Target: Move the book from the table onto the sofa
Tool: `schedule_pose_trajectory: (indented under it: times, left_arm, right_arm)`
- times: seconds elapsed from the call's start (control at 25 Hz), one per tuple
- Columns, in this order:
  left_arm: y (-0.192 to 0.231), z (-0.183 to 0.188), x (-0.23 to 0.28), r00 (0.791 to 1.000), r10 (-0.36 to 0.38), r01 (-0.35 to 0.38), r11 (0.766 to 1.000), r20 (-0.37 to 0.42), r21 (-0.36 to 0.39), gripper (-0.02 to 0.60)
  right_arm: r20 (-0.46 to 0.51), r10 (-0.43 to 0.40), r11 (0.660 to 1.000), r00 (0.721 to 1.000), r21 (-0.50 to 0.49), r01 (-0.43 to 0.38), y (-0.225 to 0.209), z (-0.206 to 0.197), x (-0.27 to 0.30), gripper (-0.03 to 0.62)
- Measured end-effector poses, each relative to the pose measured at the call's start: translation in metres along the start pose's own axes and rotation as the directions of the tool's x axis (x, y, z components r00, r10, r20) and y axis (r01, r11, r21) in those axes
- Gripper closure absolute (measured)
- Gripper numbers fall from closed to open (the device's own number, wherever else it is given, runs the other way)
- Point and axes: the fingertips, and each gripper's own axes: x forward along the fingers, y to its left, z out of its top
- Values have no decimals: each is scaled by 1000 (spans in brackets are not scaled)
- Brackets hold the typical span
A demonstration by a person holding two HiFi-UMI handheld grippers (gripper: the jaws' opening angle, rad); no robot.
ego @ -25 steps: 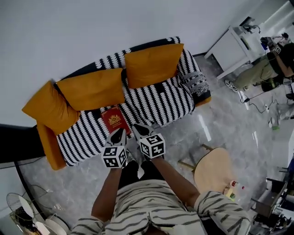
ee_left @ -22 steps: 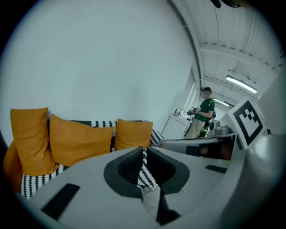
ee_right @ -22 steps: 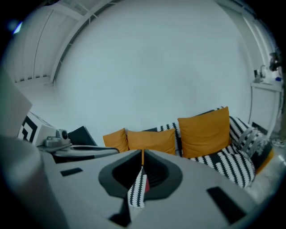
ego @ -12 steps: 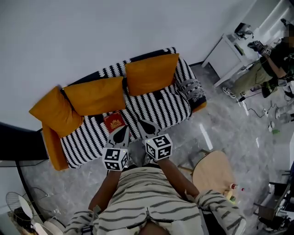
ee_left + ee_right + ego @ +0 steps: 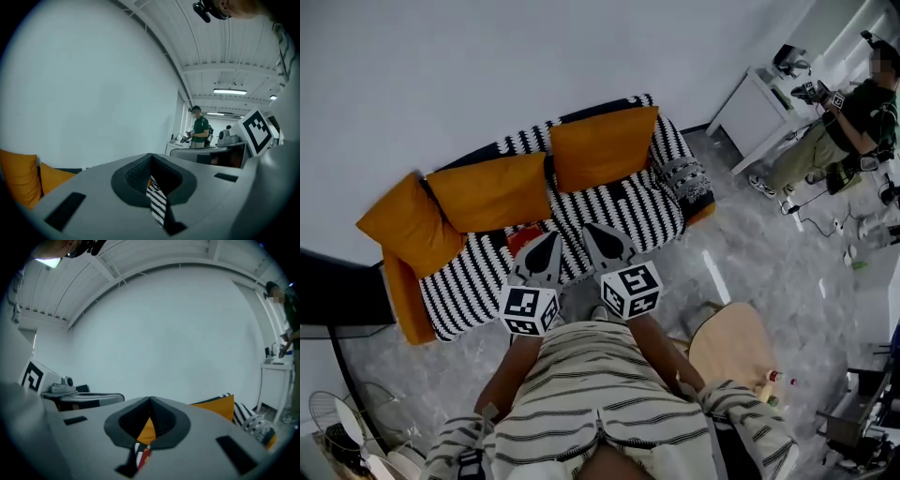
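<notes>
The red book (image 5: 522, 237) lies flat on the striped seat of the sofa (image 5: 623, 214), in front of the orange cushions; my left gripper covers most of it in the head view. My left gripper (image 5: 549, 237) and right gripper (image 5: 591, 229) hang side by side above the sofa's front edge, both shut and empty. Through the slit under the shut right gripper (image 5: 150, 401) a sliver of the red book (image 5: 146, 455) shows. Under the shut left gripper (image 5: 151, 158) only striped sofa fabric (image 5: 157, 202) shows.
Three orange cushions (image 5: 602, 148) lean on the sofa's back against a white wall. A round wooden table (image 5: 733, 349) with small bottles (image 5: 774, 380) stands at my right. A person (image 5: 830, 141) stands by a white desk (image 5: 757, 105) at the far right. Grey marble floor lies between.
Both grippers have risen toward the head camera, away from the book, which stays on the sofa seat. The left gripper now hides most of the book.
</notes>
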Motion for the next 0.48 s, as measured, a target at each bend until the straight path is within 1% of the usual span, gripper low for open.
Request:
schedule_pose_trajectory:
  times: [0.16, 0.48]
  left_arm:
    - [-3, 9, 6, 1000, -13, 12, 1000, 23, 22, 577]
    - [-3, 16, 11, 999, -14, 13, 999, 47, 30, 577]
  right_arm:
    - [51, -6, 999, 999, -38, 8, -3, 17, -3, 580]
    - [67, -14, 999, 998, -42, 17, -8, 19, -3, 580]
